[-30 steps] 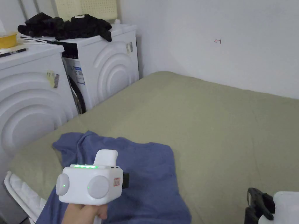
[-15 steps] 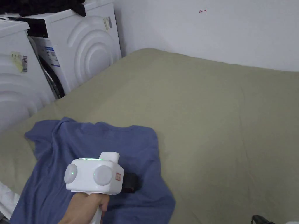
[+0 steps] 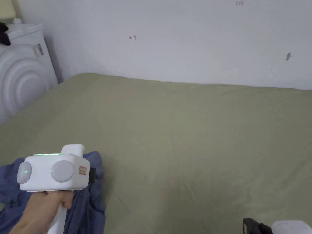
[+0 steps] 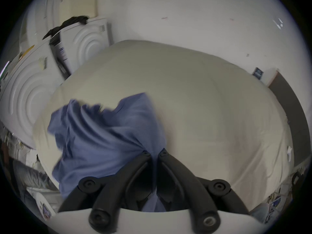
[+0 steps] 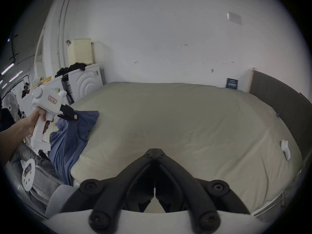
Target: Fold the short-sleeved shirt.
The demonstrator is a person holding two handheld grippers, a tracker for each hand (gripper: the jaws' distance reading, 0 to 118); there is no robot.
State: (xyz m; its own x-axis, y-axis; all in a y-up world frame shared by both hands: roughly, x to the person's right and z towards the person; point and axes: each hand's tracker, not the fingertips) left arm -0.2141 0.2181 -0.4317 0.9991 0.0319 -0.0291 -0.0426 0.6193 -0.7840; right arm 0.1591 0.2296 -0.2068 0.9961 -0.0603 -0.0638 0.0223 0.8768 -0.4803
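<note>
Currently you're pinching the blue shirt (image 4: pixel 104 136) in the left gripper (image 4: pixel 154 155) at the bed's (image 3: pixel 189 128) near-left corner, while the right gripper (image 5: pixel 154 150) is hanging closed and empty.

An olive-covered bed (image 3: pixel 198 128) carries a crumpled blue shirt (image 4: pixel 104 136) near its edge.

shirt (image 4: pixel 104 136): soft matt cloth | bedsheet (image 3: pixel 198 128): matt cloth, creased | jaws: seemingly matt plastic
</note>
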